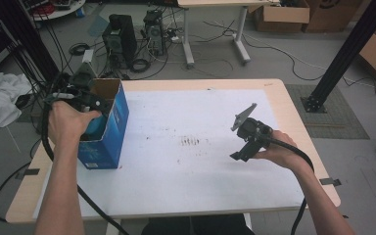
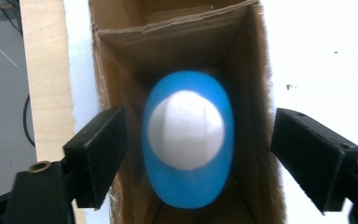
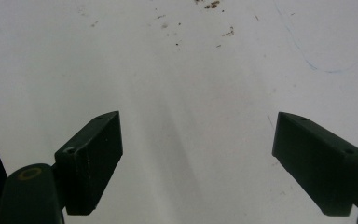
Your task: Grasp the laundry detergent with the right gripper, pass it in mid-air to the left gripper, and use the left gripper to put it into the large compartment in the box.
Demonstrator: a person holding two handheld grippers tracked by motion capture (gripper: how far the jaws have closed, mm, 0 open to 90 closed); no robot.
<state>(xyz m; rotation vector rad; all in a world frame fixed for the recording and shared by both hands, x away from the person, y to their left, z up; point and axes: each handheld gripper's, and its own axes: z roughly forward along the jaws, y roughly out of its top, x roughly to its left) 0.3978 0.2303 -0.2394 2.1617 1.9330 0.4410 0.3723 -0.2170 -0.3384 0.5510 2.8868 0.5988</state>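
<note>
Item: blue cardboard box (image 1: 106, 132), open at the top, standing upright near the left edge of the bench (image 1: 274, 90). Outer walls blue, inner walls plain brown card.

Contents: one blue and white rounded object (image 2: 188, 140), egg-shaped in outline, blue around the rim with a white domed middle. It lies inside the box, between the brown walls. In the left gripper view it is blurred, so its make cannot be told.

Left gripper (image 1: 81, 98): held in the left hand (image 1: 68, 122) over the open top of the box, pointing down into it. Jaws spread wide, one on each side of the object, touching neither the object nor each other.

Right gripper (image 1: 249, 139): held in the right hand (image 1: 279, 152) above the right half of the bench, well apart from the box. Jaws spread, nothing between them.

Surface: white sheet (image 1: 200, 171) covering most of the bench top, with a patch of small dark specks (image 1: 191, 141) near its middle.
</note>
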